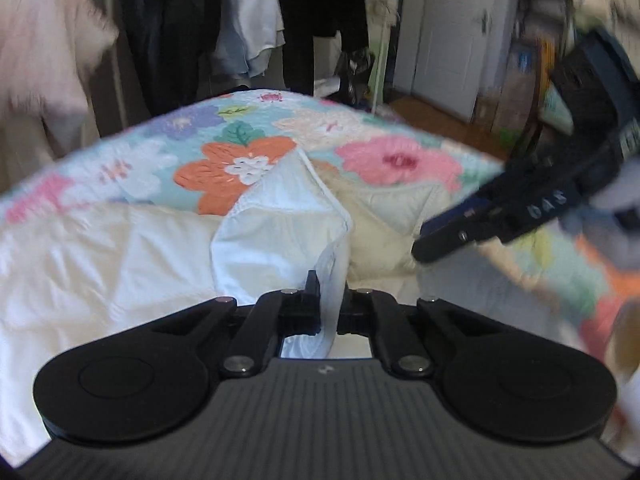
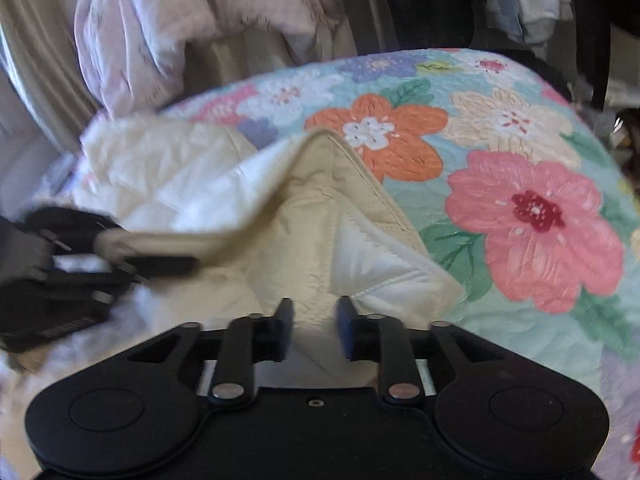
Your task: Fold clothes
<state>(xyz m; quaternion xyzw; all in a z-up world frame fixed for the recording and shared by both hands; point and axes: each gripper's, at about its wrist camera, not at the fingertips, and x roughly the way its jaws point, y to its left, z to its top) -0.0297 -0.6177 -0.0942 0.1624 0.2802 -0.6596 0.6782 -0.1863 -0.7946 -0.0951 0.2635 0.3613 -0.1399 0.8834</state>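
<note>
My left gripper (image 1: 329, 300) had its jaws pressed together on a fold of the pale quilted garment (image 1: 280, 232), whose white hemmed edge ran up from between my fingers while the rest lay rumpled over the flowered bedspread (image 1: 240, 160). My right gripper (image 2: 313, 316) stood with its jaws spread and nothing pinched between them, hovering just over a cream corner of that same garment (image 2: 304, 208) where it lay doubled back on the bedspread (image 2: 532, 216). In the right wrist view my left gripper (image 2: 152, 256) seemed to clamp the garment's edge, though blur left that unclear.
</note>
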